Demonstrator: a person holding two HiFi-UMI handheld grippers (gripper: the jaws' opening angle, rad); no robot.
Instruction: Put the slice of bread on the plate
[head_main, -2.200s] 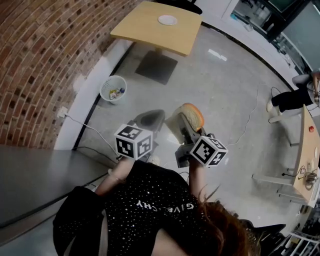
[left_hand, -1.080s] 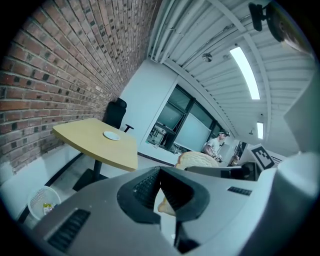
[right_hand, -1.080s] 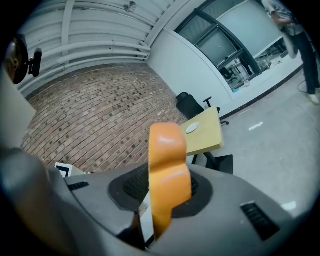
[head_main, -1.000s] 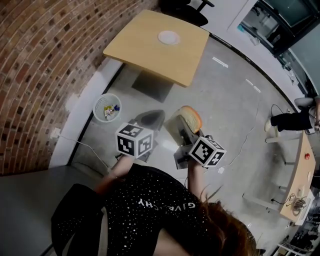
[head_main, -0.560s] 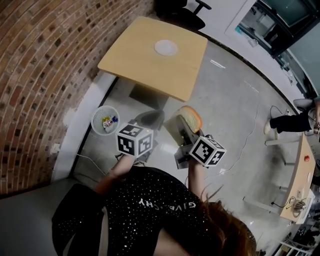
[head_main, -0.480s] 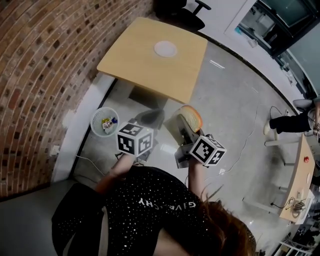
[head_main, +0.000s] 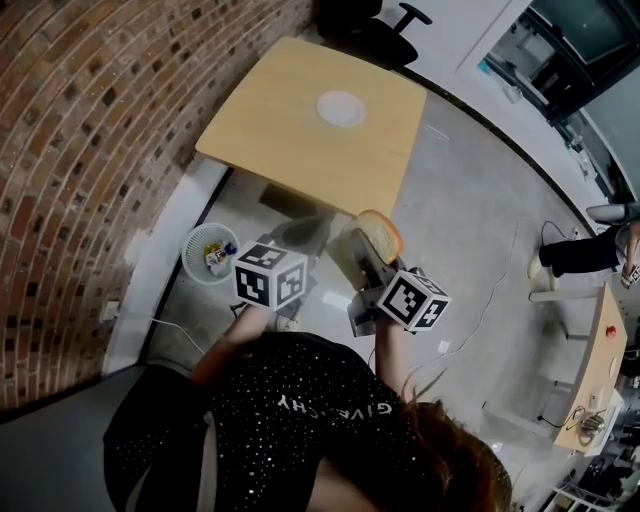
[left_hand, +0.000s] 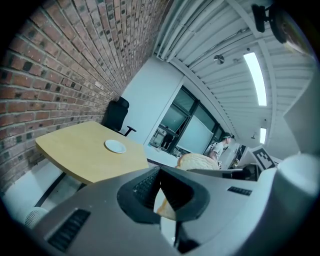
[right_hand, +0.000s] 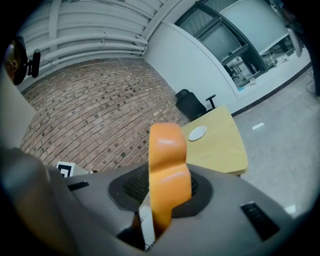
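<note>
1. A brick wall (head_main: 90, 150) fills the left of the head view, and a grey floor (head_main: 470, 230) spreads to the right.
2. A pale wooden table (head_main: 290, 130) stands by the wall, with a black office chair (head_main: 370, 25) behind it.
3. The person (head_main: 300, 420), in a dark speckled top, holds both grippers out in front, above the floor and short of the table's near edge.
4. A white mesh wastebasket (head_main: 207, 253) stands on the floor by the wall, near the table's corner.
5. The right gripper (head_main: 365, 250) is clamped on the slice of bread (head_main: 380, 235). In the right gripper view its pads press the slice's two faces.
6. The left gripper (head_main: 300, 232) is beside it. Its jaws stand a little apart with nothing between them.
7. A small round white plate (head_main: 340, 108) sits bare on the far half of the table, well apart from the bread.
8. The slice has a pale tan face and a glossy orange-brown crust with a domed top. It stands on edge between the right jaws, its lower part caught in the pads and its rounded top sticking out past the jaw tips toward the table.
</note>
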